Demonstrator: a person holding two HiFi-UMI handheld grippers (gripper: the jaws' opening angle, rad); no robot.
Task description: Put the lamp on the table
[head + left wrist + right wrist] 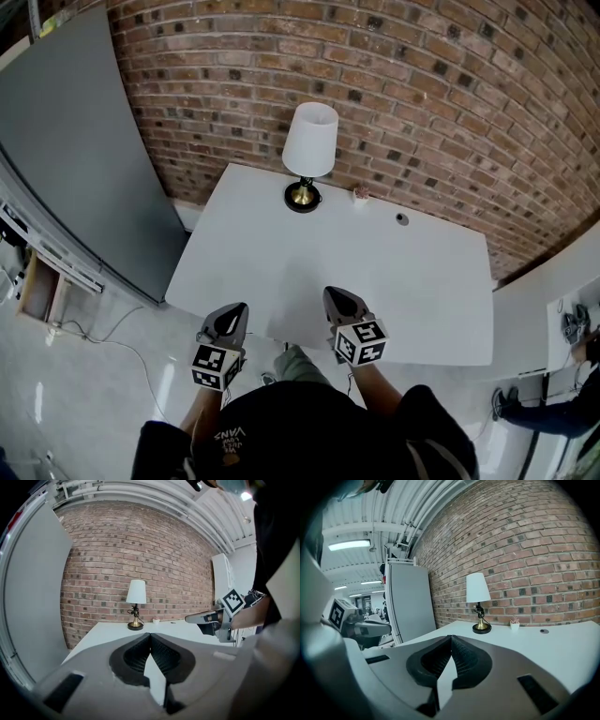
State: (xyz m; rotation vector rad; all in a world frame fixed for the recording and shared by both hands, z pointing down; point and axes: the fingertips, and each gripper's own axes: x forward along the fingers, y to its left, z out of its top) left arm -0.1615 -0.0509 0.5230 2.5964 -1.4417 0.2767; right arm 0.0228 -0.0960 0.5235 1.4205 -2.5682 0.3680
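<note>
The brick wall (422, 112) is filling the whole back of the scene, and a tall grey panel (75, 150) is leaning in along its left side. Out from that wall a white table (281, 262) is stretching toward the person, its top mostly bare.

The lamp (308, 150) is standing upright on the table at the far edge, close against the bricks and left of centre. Its white shade is sitting over a thin dark stem, with a brass foot on a round black base. From the left gripper view the lamp (136, 603) is showing straight ahead across the tabletop, and from the right gripper view it (478, 599) is showing ahead and a little to the right. It is well apart from both tools.

The left gripper (234, 314) is hovering at the table's near edge. Its jaws are pressing tip to tip with nothing between them. The right gripper (336, 300) is hanging just beside it over the near part of the table, jaws likewise meeting at the tips and holding nothing.

A tiny potted plant (361, 194) is sitting just right of the lamp's base, and a small round cable hole (402, 219) is showing further right in the tabletop.
</note>
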